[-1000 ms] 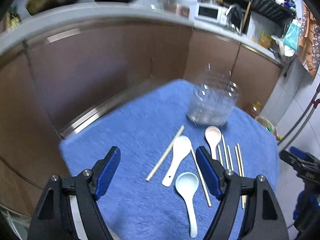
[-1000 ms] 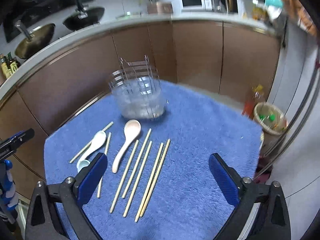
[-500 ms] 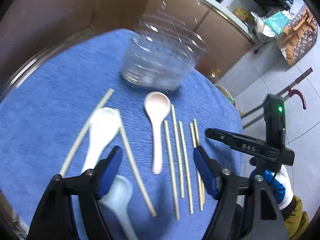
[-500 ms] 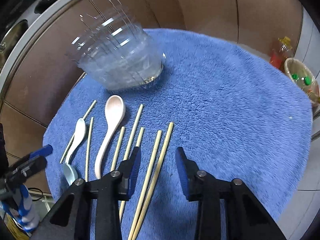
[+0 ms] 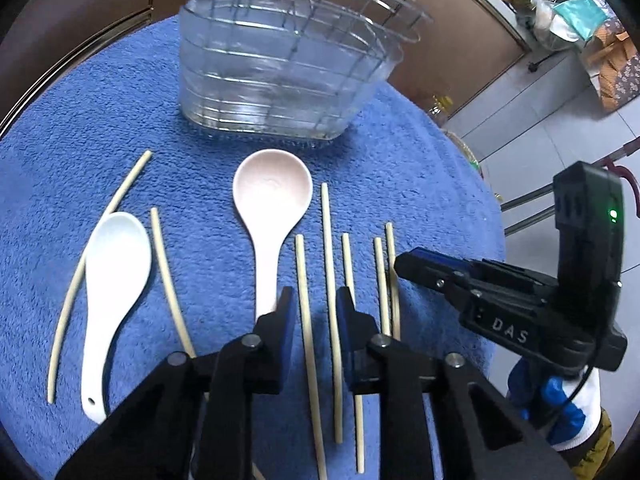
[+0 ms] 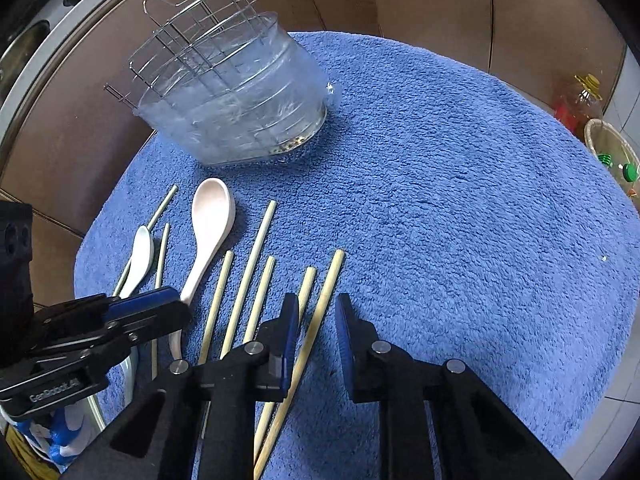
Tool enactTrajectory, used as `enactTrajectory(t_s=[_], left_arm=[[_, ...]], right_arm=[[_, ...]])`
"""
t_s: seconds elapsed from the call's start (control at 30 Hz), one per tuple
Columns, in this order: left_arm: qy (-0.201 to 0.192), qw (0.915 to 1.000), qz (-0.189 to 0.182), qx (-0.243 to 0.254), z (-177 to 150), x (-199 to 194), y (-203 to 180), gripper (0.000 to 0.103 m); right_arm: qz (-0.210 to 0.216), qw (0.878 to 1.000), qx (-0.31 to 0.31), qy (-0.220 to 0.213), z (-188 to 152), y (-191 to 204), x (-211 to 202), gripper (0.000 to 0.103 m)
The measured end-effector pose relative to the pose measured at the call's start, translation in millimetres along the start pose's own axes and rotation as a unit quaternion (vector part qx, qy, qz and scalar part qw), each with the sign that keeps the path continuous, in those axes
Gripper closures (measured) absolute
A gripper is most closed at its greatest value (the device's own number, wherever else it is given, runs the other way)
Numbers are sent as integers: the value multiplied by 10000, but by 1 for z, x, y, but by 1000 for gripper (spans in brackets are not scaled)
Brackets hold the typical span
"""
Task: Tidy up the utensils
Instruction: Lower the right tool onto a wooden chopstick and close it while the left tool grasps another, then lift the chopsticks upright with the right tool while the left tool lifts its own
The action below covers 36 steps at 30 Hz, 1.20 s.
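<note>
1. Blue fleecy cloth [image 6: 460, 208] covers the round table; every utensil lies on it.
2. At the far side stands a clear plastic tub [image 5: 280, 76] with a wire rack set inside it [image 6: 200, 32].
3. Just in front of the tub lies a pale pink ceramic spoon [image 5: 270, 208], bowl toward the tub, handle toward the cameras.
4. To its left lies a white ceramic spoon [image 5: 114, 280], with a thin pale wooden chopstick on either side [image 5: 168, 276].
5. To the pink spoon's right, several more pale wooden chopsticks [image 5: 330, 280] lie roughly parallel, close together.
6. The left gripper [image 5: 316, 300] hovers low over these, its blue-padded jaws narrowed with a small gap; two chopsticks run between them, and contact cannot be judged.
7. The right gripper [image 6: 316, 308] sits over the rightmost pair of chopsticks [image 6: 326, 292], jaws likewise narrowed but apart, one stick in the gap; whether the pads touch it is unclear.
</note>
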State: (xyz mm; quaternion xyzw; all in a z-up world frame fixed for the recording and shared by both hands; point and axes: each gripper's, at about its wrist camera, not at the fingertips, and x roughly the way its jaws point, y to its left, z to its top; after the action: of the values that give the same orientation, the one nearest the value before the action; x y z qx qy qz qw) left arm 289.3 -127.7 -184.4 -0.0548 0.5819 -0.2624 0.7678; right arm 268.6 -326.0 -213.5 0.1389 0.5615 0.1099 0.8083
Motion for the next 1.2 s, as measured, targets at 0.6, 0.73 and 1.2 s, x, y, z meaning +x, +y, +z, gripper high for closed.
enactTrajectory(t_s=[0.6,0.73,1.2], left_arm=[[355,9982,473,-19,27,47,-4,95],[385,9984,410,-97,25,45,-1,95],[327,9975,619,62,22,52,-12,94]], right_arm=[[-411,9982,-229,362,34,20,44,93],[-570,9962,-459,479,39,33,51,94],[-794,9914,-801,669,33,55,66,93]])
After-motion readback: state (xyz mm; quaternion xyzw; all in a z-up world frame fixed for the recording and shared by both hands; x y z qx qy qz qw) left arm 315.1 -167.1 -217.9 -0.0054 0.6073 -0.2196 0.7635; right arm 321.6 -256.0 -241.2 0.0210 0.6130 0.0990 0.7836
